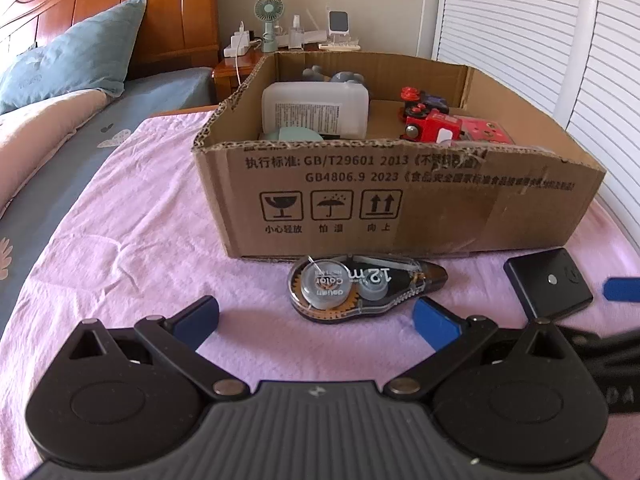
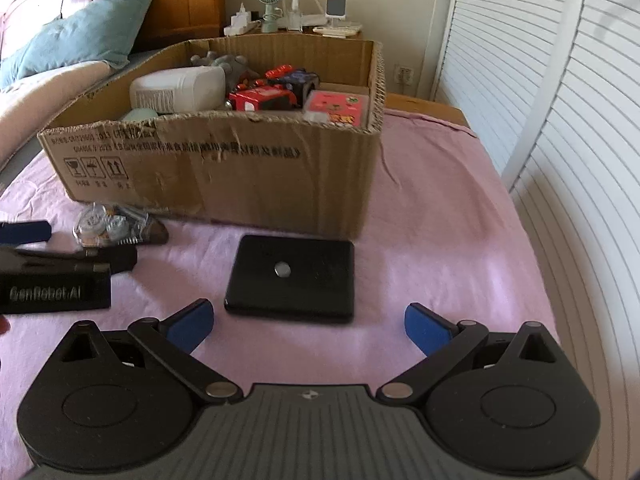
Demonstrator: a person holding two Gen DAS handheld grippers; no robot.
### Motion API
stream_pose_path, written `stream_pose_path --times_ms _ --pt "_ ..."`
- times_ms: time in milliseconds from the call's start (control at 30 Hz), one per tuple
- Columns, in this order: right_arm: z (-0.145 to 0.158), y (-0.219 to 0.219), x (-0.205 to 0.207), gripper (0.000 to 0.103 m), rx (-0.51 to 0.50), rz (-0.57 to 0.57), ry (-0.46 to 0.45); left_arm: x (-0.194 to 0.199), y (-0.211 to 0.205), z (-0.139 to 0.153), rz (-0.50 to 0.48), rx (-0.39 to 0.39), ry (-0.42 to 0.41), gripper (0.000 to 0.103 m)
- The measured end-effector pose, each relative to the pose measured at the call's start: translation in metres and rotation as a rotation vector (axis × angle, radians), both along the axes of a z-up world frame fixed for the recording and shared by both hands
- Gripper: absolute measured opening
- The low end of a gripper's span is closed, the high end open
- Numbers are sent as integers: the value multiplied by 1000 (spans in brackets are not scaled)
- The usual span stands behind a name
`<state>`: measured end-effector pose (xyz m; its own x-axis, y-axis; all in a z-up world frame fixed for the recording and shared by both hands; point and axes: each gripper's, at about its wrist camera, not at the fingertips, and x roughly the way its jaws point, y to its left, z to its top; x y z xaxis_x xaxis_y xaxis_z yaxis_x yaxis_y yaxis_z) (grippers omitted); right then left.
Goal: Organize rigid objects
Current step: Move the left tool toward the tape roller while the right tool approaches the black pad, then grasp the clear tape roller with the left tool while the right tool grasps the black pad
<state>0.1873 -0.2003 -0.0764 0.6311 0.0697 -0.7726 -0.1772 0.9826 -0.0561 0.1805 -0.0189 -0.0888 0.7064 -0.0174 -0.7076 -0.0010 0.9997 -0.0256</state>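
Note:
A clear correction-tape dispenser (image 1: 360,288) lies on the pink cloth just in front of the cardboard box (image 1: 400,208). My left gripper (image 1: 316,326) is open and empty, just short of the dispenser. A flat black square block (image 2: 292,280) with a silver stud lies in front of the box (image 2: 224,168). My right gripper (image 2: 310,326) is open and empty, just short of the block. The block also shows in the left wrist view (image 1: 548,282), and the dispenser in the right wrist view (image 2: 108,226). The box holds a white plastic bottle (image 1: 314,110), red toy vehicles (image 1: 430,122) and a pink packet (image 2: 336,106).
The pink cloth (image 2: 440,220) covers a table beside a bed with a teal pillow (image 1: 76,56). A nightstand behind the box carries a small green fan (image 1: 268,16) and chargers. White louvred doors (image 2: 560,100) stand along the right.

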Motion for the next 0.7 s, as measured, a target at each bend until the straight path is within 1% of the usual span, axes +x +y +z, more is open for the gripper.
stream_pose_path --times_ms 200,367,467,700 --pt "-2 -2 13 103 -6 -33 -34 2 -2 1 24 -2 4 103" --pt "-3 -11 9 103 -5 -49 -52 4 -10 1 -19 -1 3 102" --pt "-4 -15 6 103 -2 -40 -57 7 -18 2 -23 1 3 103" --pt "-5 -19 0 103 1 -28 -74 20 -28 3 28 -4 10 103"
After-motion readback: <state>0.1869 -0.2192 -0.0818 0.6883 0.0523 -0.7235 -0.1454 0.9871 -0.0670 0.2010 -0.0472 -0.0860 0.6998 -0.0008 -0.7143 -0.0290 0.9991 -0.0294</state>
